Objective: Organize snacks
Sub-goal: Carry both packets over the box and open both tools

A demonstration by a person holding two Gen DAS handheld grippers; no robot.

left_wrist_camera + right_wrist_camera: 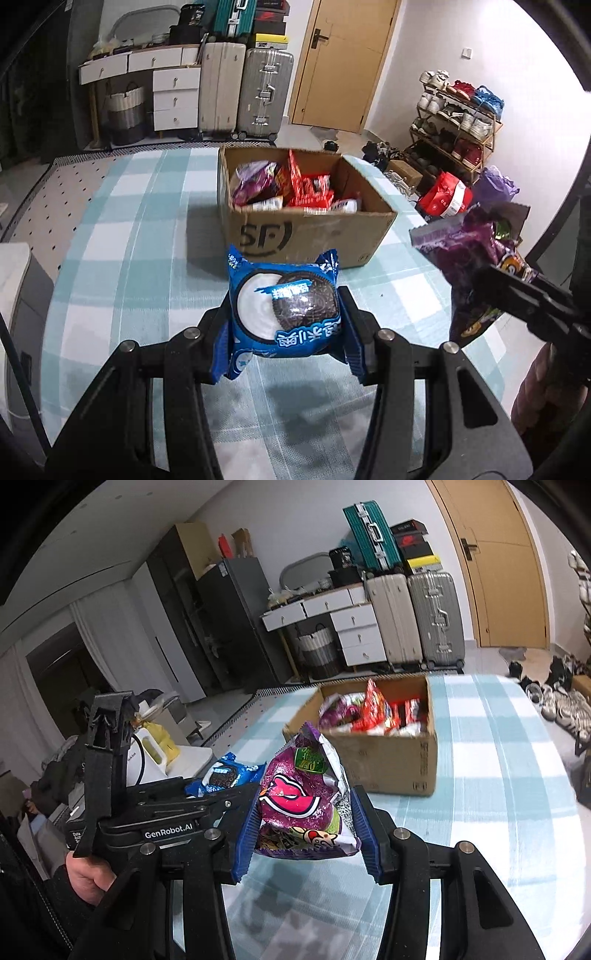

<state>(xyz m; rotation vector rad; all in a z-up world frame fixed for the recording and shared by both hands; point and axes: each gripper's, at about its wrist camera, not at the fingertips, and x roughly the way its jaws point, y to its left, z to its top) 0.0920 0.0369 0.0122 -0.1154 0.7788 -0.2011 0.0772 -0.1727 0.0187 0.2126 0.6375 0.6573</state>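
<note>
Above the checked blue-and-white desk, your left tool pinched a blue cookie pack between its two fingers. The pack was held up off the desk, with its picture of a dark round cookie facing the camera. Your right tool pinched a shiny purple snack bag with pink lips drawn on it. That bag was also up in the air, squeezed between the ridged blue pads.

Just past both tools sat a brown cardboard box on the desk, open at the top. Red and purple snack packs lay piled inside it. From the left wrist camera, the purple bag and the right tool showed at the right side, near the box's front corner. From the right wrist camera, the cookie pack and the left tool showed at the left side, close beside the purple bag.

Far behind the desk stood two tall suitcases, a white set of drawers and a wooden door. A shoe rack full of shoes stood by the wall on the right.
</note>
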